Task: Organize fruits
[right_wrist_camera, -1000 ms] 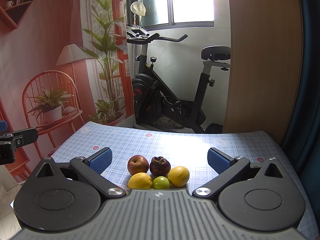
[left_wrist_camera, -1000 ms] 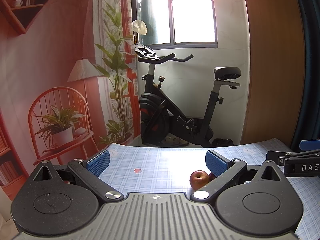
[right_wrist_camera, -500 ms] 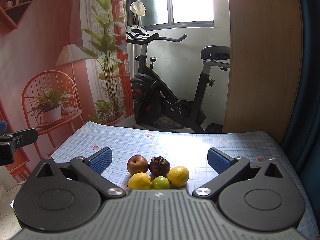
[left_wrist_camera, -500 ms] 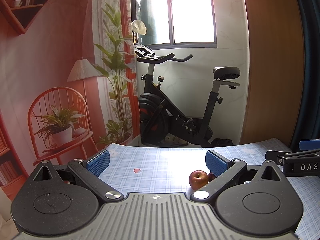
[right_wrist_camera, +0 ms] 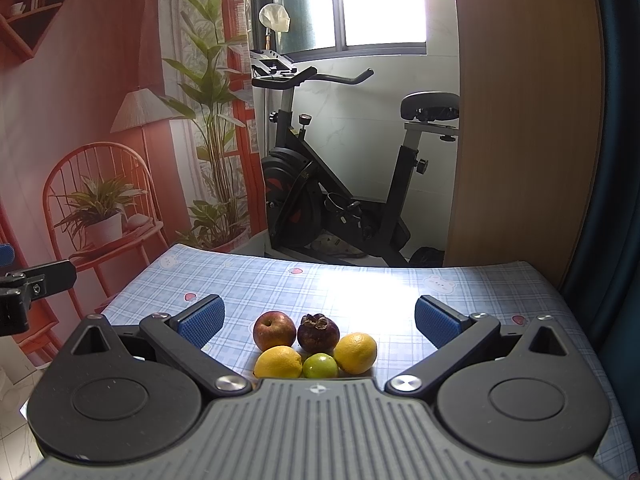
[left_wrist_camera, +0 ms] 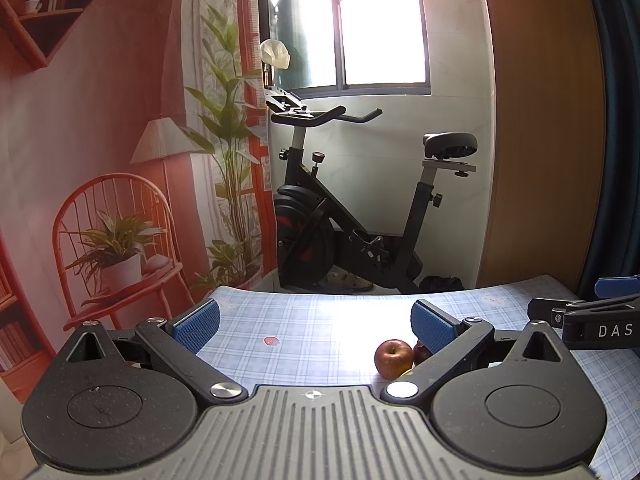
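Fruit: a round red apple [right_wrist_camera: 274, 330], a dark purple mangosteen with a dry brown top [right_wrist_camera: 318, 332], a yellow lemon [right_wrist_camera: 278, 362], a small green lime [right_wrist_camera: 320, 365] and a round orange [right_wrist_camera: 355, 352] sit in a tight bunch, touching each other.
Where: on the blue checked tablecloth [right_wrist_camera: 360, 284], close to the front edge.
Right gripper [right_wrist_camera: 318, 314]: its blue pads are wide apart and hold nothing. The bunch lies straight ahead of it, between the two fingers and close to its body.
Left gripper [left_wrist_camera: 316, 320]: also wide apart and empty. From here the red apple [left_wrist_camera: 393, 359] sits off to its right side, next to the right blue pad [left_wrist_camera: 430, 326]; the other fruit is mostly hidden.
Nearer one: I think the right gripper, since the fruit is lined up in front of it.
Shape: the fruits are round, so there is no long side to line up with.
Next move: probably go down and close on one fruit.
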`<state>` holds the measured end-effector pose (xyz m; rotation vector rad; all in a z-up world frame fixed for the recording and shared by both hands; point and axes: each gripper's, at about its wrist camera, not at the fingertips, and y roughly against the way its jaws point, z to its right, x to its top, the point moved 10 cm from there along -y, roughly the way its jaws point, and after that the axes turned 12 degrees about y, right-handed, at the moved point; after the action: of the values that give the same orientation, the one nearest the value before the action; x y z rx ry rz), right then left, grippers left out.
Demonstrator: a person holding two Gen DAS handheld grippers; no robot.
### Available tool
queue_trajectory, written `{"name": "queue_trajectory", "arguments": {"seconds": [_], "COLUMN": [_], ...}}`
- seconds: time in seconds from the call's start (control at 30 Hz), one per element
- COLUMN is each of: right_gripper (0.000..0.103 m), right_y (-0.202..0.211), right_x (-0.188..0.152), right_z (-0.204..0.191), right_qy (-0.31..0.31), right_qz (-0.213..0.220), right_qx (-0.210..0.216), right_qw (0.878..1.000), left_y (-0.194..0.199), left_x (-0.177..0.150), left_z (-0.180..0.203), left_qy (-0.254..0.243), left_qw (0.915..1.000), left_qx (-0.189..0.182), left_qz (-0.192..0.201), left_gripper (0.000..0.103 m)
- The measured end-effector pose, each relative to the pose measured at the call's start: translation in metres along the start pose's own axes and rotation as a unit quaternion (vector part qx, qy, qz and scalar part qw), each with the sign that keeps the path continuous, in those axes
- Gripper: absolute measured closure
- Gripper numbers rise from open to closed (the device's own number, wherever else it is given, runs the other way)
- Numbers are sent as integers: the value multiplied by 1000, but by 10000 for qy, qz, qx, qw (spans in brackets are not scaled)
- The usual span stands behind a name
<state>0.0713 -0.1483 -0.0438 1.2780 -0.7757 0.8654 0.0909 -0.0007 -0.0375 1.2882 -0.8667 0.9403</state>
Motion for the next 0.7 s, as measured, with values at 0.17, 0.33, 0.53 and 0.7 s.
{"name": "queue_trajectory", "arguments": {"seconds": [0.17, 0.33, 0.53, 0.7], "right_gripper": [0, 0, 0, 0], "right_y": [0, 0, 0, 1], "right_x": [0, 1, 1, 1], "right_z": [0, 1, 1, 1], "right_qy": [1, 4, 3, 3], "right_qz": [-2, -2, -5, -9], "right_qx": [2, 1, 2, 1], "right_qw": [10000, 10000, 10000, 10000], "left_y": [-1, -1, -1, -1], "left_x": [0, 0, 0, 0], "left_z": [0, 0, 0, 0], "left_qy": [5, 5, 6, 6], "left_qw": [10000, 10000, 10000, 10000], "left_qx": [-4, -4, -1, 1], "left_qz": [-13, -19, -16, -17], "left_gripper": [0, 0, 0, 0]}}
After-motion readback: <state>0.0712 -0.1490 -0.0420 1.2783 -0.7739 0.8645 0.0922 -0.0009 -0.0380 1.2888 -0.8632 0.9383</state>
